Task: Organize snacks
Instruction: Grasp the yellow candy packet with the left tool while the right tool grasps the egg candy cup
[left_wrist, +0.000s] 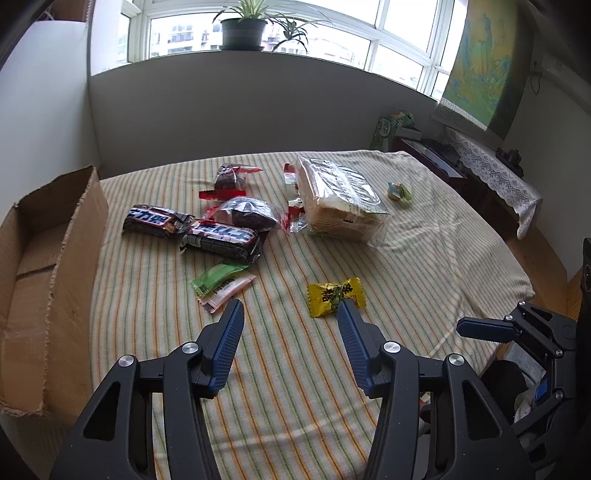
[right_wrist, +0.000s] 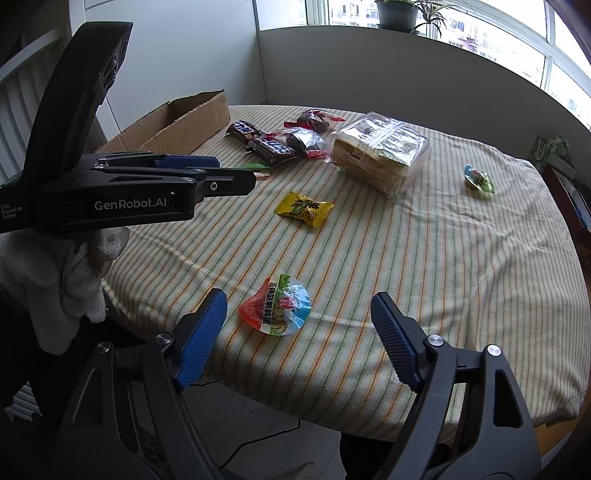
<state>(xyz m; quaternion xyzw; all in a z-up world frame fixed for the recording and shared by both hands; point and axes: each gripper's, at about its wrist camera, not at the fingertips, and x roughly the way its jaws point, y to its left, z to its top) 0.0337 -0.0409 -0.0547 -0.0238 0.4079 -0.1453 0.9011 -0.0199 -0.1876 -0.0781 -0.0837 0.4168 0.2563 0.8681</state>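
Note:
Snacks lie on a striped tablecloth (left_wrist: 295, 369). My left gripper (left_wrist: 290, 308) is open and empty above the cloth; a yellow candy (left_wrist: 334, 295) lies by its right fingertip and green and pink packets (left_wrist: 221, 284) by its left. Two dark chocolate bars (left_wrist: 192, 229), two wrapped brownies (left_wrist: 247, 210) and a clear pack of crackers (left_wrist: 340, 195) lie farther back. My right gripper (right_wrist: 299, 306) is open and empty, with a round jelly cup (right_wrist: 277, 308) between its fingers on the cloth. The yellow candy also shows in the right wrist view (right_wrist: 304, 208).
An open cardboard box (left_wrist: 48, 266) stands at the table's left edge, also in the right wrist view (right_wrist: 177, 125). A small green candy (left_wrist: 399, 192) lies far right. A side cabinet with lace cloth (left_wrist: 491, 166) stands right of the table. The left gripper (right_wrist: 147, 184) crosses the right wrist view.

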